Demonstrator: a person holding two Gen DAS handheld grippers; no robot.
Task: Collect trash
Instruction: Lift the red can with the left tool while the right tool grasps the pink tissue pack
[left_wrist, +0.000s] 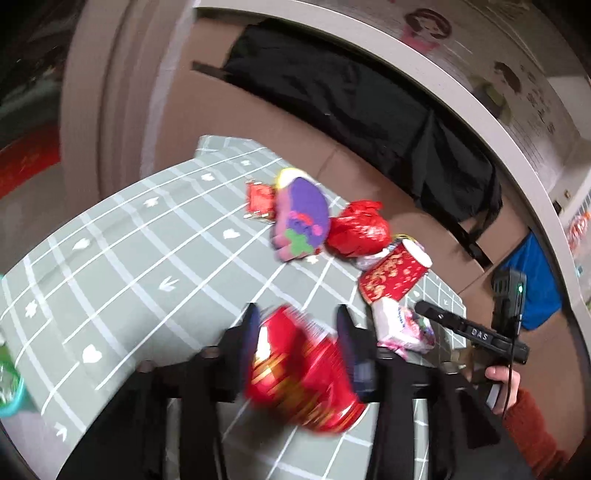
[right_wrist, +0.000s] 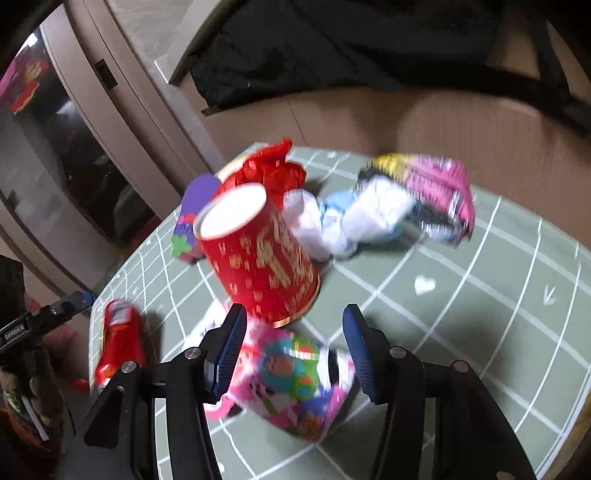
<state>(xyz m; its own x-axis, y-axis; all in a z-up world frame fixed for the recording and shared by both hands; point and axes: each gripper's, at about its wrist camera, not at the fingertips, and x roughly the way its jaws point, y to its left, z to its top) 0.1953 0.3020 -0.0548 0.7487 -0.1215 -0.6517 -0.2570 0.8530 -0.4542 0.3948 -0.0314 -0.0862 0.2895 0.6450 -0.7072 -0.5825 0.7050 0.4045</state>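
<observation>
My left gripper (left_wrist: 295, 319) has its jaws on either side of a red can (left_wrist: 301, 373), blurred by motion; I cannot tell if they touch it. The can also shows in the right wrist view (right_wrist: 118, 345), lying on the green grid tablecloth (left_wrist: 147, 258). My right gripper (right_wrist: 293, 319) is open around a pink and green snack packet (right_wrist: 291, 384), jaws apart from it. A red paper cup (right_wrist: 258, 254) lies on its side just beyond; it also shows in the left wrist view (left_wrist: 395, 277).
A purple packet (left_wrist: 301, 218), a red crumpled bag (left_wrist: 358, 229) and a small red wrapper (left_wrist: 260, 201) lie further back. White and blue tissue (right_wrist: 347, 221) and a pink wrapper (right_wrist: 439, 188) lie at the far right. Cardboard boxes (left_wrist: 258, 110) with black cloth stand behind.
</observation>
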